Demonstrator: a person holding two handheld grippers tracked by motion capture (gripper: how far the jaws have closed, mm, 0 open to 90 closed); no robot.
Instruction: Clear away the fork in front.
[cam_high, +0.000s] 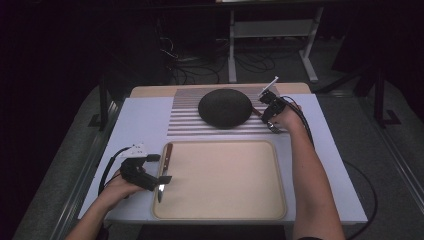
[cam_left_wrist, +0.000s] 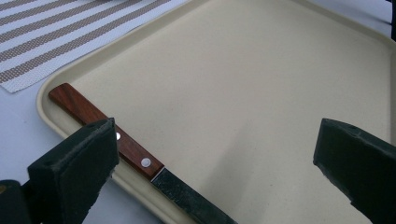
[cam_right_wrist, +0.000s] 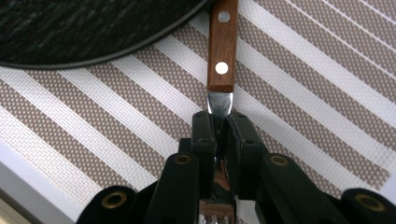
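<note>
Left tool (cam_high: 159, 171): I hold it at the left edge of the tray, jaws spread wide and gripping nothing. In the left gripper view one black jaw stands over the knife's handle and the other is well off over the bare tray.
Knife (cam_high: 163, 169): it lies along the tray's left rim, wooden handle (cam_left_wrist: 100, 125) pointing away from me and dark blade (cam_left_wrist: 189, 199) pointing toward me; two rivets show on the handle.
Tray (cam_high: 225, 200): cream-coloured, on the near half of the worktop (cam_high: 142, 120), with its flat middle bare.
Striped mat (cam_high: 185, 122): it lies beyond the tray, with brown and white bands.
Pan (cam_high: 225, 107): dark and round, it sits on the mat; its rim is just beside the fork's handle in the right gripper view.
Fork (cam_right_wrist: 222, 44): it lies on the mat at the pan's right side; its wooden handle points toward the pan, and the tines (cam_right_wrist: 215, 219) show beneath my tool.
Right tool (cam_right_wrist: 219, 122): clenched on the fork's metal neck, just below the wooden handle.
</note>
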